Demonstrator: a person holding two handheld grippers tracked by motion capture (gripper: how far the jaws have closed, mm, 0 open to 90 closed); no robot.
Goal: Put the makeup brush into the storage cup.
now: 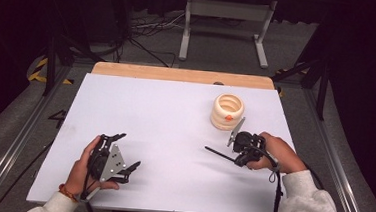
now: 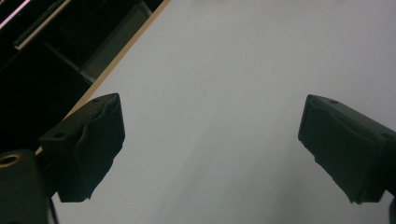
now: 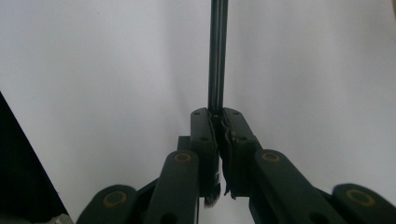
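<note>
My right gripper is at the right of the white table, held in a hand and pointing left. Its jaws are shut on the end of a thin dark rod that sticks out to the left, just above the surface. The right gripper view shows the two pads pressed together on the rod, which runs straight up the picture. My left gripper is near the front left and open, with nothing between its fingers. A cream ribbed pot with an orange spot on its front stands behind the right gripper.
A wooden strip edges the far side of the table. Beyond it on the floor are a grey metal stand and loose cables. Dark frame rails run along both sides.
</note>
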